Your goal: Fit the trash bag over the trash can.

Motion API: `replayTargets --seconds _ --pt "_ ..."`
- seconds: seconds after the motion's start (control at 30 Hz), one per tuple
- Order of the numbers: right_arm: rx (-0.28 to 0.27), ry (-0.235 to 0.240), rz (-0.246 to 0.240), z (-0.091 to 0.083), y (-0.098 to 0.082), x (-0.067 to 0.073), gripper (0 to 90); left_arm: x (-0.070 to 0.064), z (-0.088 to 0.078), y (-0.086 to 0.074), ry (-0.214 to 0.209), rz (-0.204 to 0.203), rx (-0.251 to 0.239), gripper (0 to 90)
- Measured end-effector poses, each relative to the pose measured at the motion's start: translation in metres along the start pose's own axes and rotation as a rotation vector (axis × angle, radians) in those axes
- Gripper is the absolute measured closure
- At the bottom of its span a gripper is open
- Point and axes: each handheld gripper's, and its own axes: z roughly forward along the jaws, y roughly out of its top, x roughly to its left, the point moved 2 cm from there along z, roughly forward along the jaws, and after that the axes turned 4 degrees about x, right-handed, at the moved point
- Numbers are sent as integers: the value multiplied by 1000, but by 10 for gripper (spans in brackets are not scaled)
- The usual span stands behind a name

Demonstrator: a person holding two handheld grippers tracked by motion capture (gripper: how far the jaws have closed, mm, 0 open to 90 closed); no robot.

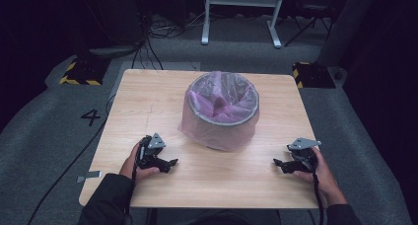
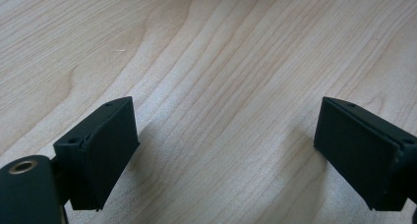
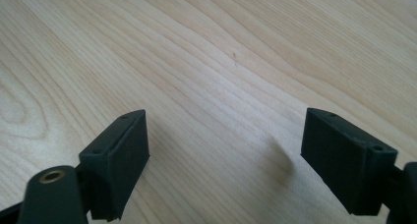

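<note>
wooden table [image 1: 207, 178], both hand-held grippers low (jaws wide apart)

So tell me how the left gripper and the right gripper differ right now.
The left gripper sits at the table's near left and its jaws point right toward the middle; the right gripper sits at the near right and points left. The left gripper lies closer to the lined bin than the right one. Both rest low over bare wood, jaws wide open, holding nothing.

Left gripper [image 2: 226, 150]: both black fingers [image 2: 103, 150] spread wide apart, low over bare pale wood-grain surface [image 2: 221, 52]; nothing between them.
</note>
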Motion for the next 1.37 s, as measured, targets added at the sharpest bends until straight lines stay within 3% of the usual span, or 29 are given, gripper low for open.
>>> replayTargets --seconds 0.03,0.13,0.17,0.27,1.37 --pt "-25 28 39 0 -6 -3 180 0 0 0 0 0 0 92" --pt "-38 39 73 0 -11 -7 160 0 0 0 0 0 0 92" --pt "-61 32 98 0 -15 -10 159 0 0 0 0 0 0 92" --pt "-74 21 112 -1 -17 -12 154 0 0 0 0 0 0 92" --pt "-69 13 119 1 -16 -13 136 1 1 1 -1 3 3 82"
